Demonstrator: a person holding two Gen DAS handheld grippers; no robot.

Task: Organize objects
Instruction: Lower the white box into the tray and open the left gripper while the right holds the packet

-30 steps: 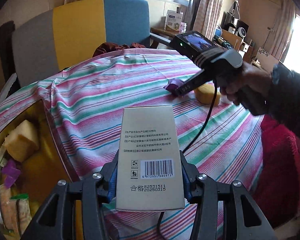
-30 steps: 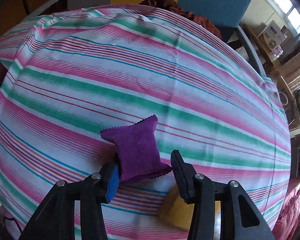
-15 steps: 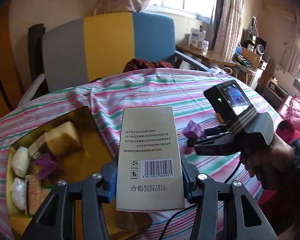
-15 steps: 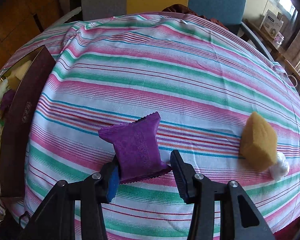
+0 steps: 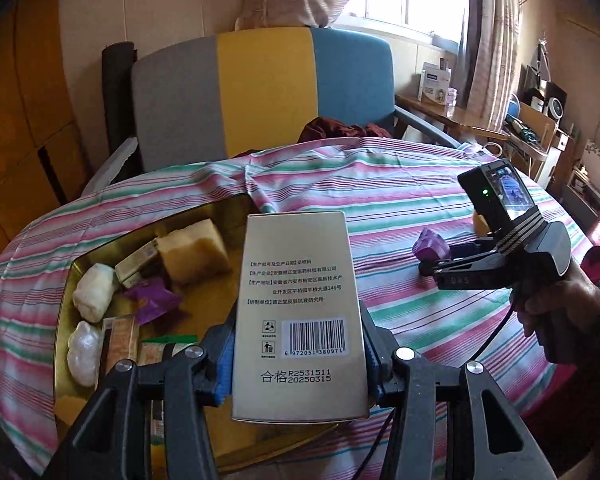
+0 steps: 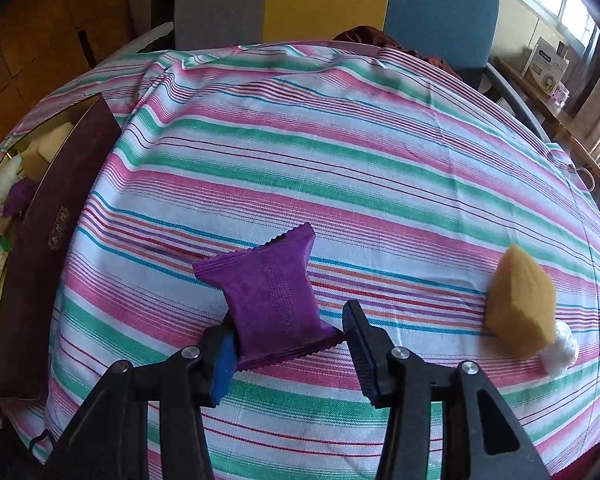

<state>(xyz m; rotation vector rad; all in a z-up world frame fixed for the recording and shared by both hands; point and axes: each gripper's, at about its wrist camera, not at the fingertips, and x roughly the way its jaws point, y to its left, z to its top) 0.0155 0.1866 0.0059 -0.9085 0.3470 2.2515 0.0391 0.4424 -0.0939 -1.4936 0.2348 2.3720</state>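
My left gripper (image 5: 296, 360) is shut on a beige box (image 5: 298, 312) with a barcode, held above the near edge of a gold tray (image 5: 64, 320). The tray holds a yellow sponge (image 5: 192, 254), white wads, a purple packet (image 5: 152, 300) and other wrapped items. My right gripper (image 6: 288, 344) is shut on a purple packet (image 6: 270, 294), held above the striped tablecloth (image 6: 340, 152); the packet touches both fingers. It also shows in the left wrist view (image 5: 432, 246), right of the tray.
A yellow sponge (image 6: 520, 308) and a white wad (image 6: 560, 352) lie on the cloth at the right. The tray's dark red outer wall (image 6: 56, 232) stands at the left. A grey, yellow and blue chair (image 5: 260, 92) stands behind the table.
The left gripper has swung left with the box, bringing the tray into full view beneath it. The right gripper lifted the purple packet and moved back, so the sponge and tray wall came into view.
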